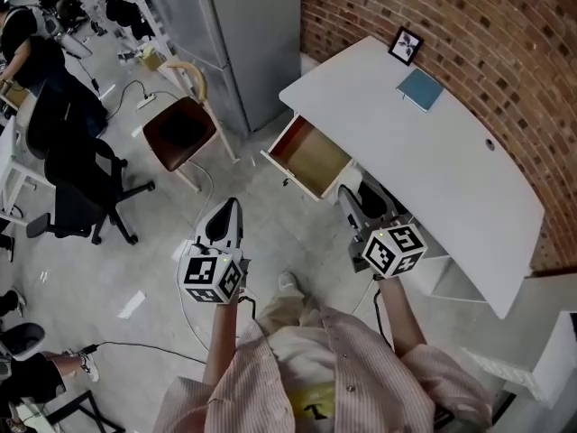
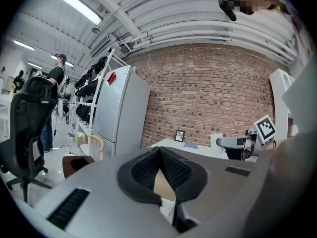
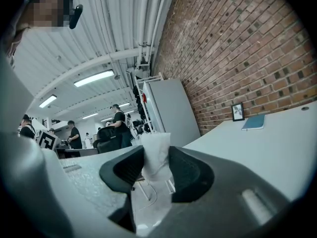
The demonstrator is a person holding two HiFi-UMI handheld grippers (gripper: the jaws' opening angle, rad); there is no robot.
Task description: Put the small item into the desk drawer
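Right gripper (image 3: 154, 158) jaws are pinching the small white item (image 3: 155, 144); left gripper (image 2: 160, 155) jaws are pressing together, empty. Just ahead of the right jaws, the drawer (image 1: 290, 142) is standing open; placing the item inside seemingly remains.

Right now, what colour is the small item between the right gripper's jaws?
White; the small item shows best in the right gripper view.

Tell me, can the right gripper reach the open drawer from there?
Probably yes. The right gripper, shut on a small white item, is just beside the open drawer, and nothing sits between them. The drawer's top is uncovered.
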